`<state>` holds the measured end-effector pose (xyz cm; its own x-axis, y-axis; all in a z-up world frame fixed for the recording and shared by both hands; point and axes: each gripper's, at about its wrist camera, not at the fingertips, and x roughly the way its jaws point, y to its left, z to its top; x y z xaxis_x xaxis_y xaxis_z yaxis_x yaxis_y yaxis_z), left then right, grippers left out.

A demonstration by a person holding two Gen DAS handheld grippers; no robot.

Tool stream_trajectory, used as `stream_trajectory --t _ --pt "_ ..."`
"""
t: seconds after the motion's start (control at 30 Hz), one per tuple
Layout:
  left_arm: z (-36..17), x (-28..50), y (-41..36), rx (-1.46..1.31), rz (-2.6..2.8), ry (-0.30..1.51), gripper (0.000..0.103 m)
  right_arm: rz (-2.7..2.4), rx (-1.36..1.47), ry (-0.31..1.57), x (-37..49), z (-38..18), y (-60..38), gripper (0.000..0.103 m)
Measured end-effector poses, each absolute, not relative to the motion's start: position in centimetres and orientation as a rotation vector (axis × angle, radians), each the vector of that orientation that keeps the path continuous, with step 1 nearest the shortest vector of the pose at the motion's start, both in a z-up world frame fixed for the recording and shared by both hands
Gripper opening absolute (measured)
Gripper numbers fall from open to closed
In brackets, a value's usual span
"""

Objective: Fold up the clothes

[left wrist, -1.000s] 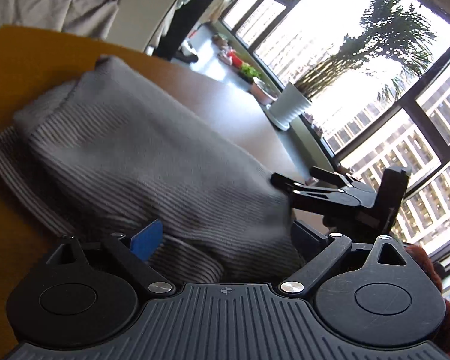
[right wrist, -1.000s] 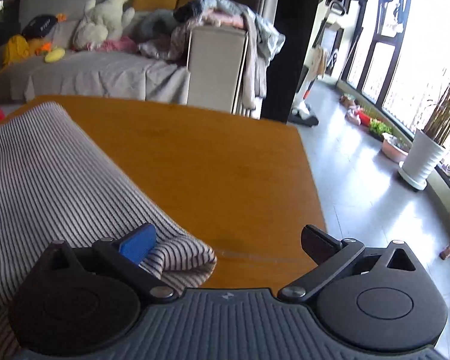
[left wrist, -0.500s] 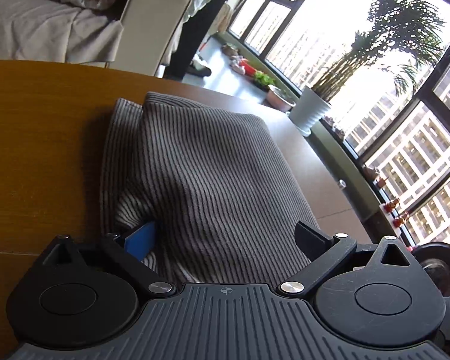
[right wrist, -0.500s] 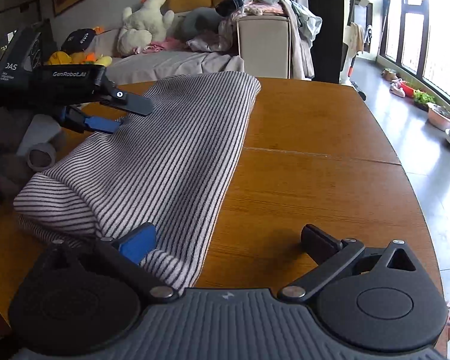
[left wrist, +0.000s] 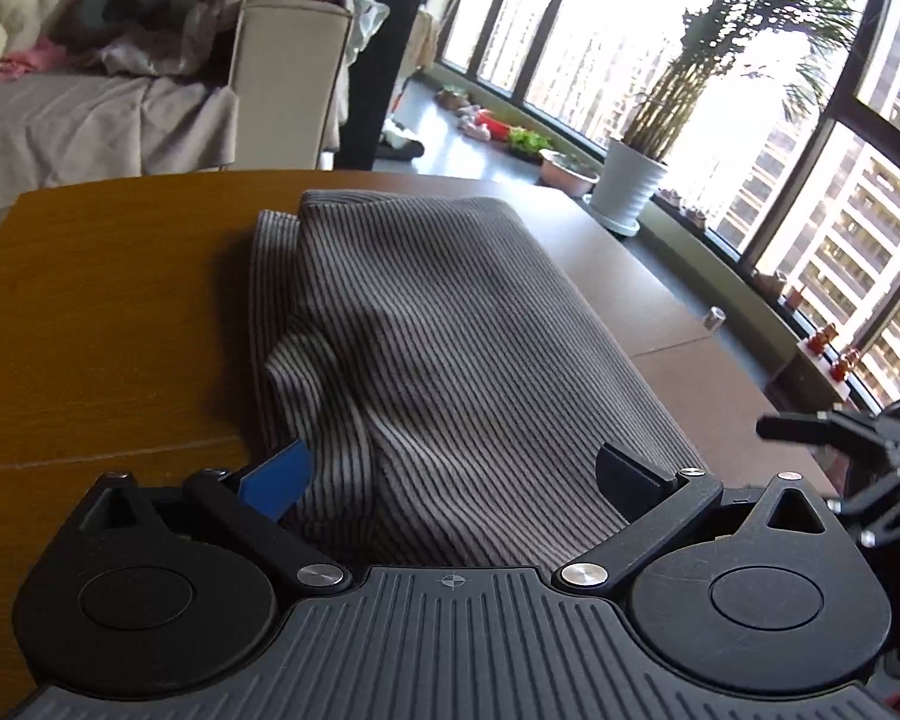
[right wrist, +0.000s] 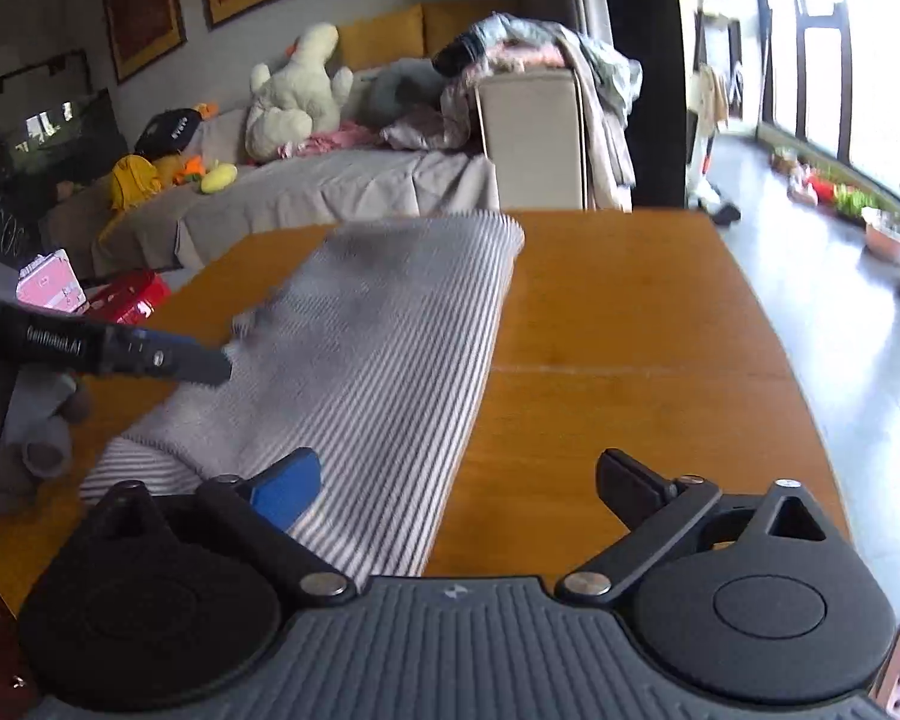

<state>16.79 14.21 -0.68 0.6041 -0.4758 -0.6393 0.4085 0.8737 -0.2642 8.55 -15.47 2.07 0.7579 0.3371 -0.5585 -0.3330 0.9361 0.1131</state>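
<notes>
Here the wooden table (right wrist: 630, 312) carries the folded striped garment (left wrist: 426, 348) lengthwise. The left gripper (left wrist: 450, 474), jaws just widened, straddles its near end unclamped; the right gripper (right wrist: 456, 483), jaws narrowing, stands apart, gripping nothing.

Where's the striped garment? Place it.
The striped garment lies folded lengthwise on the wooden table, left of centre in the right wrist view, under both grippers' fingers.
</notes>
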Motion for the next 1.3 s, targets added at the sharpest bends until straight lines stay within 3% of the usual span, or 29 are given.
stream_trajectory --t 0.07,0.1,0.27,0.6,0.77,1.07,1.1,1.17,1.3 --pt "-0.6 15.5 14.4 -0.049 -0.519 0.768 0.103 0.405 -0.027 0.562 8.6 3.0 -14.6 0.063" --pt "-0.8 15.1 14.4 -0.027 -0.511 0.779 0.103 0.427 -0.027 0.557 8.9 3.2 -14.1 0.062" --pt "-2.3 14.6 14.8 0.005 -0.473 0.818 0.103 0.513 -0.062 0.696 10.9 0.6 -10.8 0.062" --pt "-2.9 14.5 15.0 0.007 -0.483 0.810 0.103 0.489 -0.133 0.618 8.6 1.8 -10.2 0.065" --pt "-2.8 13.8 15.1 -0.003 -0.488 0.808 0.103 0.519 -0.064 0.713 9.9 0.7 -10.5 0.068" --pt "1.5 14.3 14.7 -0.059 -0.594 0.689 0.103 0.451 -0.014 0.562 16.0 4.6 -11.9 0.076" --pt "1.7 14.5 14.1 -0.065 -0.628 0.687 0.103 0.453 -0.005 0.549 17.1 4.9 -12.0 0.074" --pt "1.3 14.9 12.8 -0.055 -0.679 0.700 0.103 0.468 0.007 0.548 19.5 4.9 -11.8 0.056" --pt "-1.5 15.5 10.9 -0.031 -0.692 0.776 0.103 0.431 -0.007 0.555 24.2 3.4 -10.9 0.055"
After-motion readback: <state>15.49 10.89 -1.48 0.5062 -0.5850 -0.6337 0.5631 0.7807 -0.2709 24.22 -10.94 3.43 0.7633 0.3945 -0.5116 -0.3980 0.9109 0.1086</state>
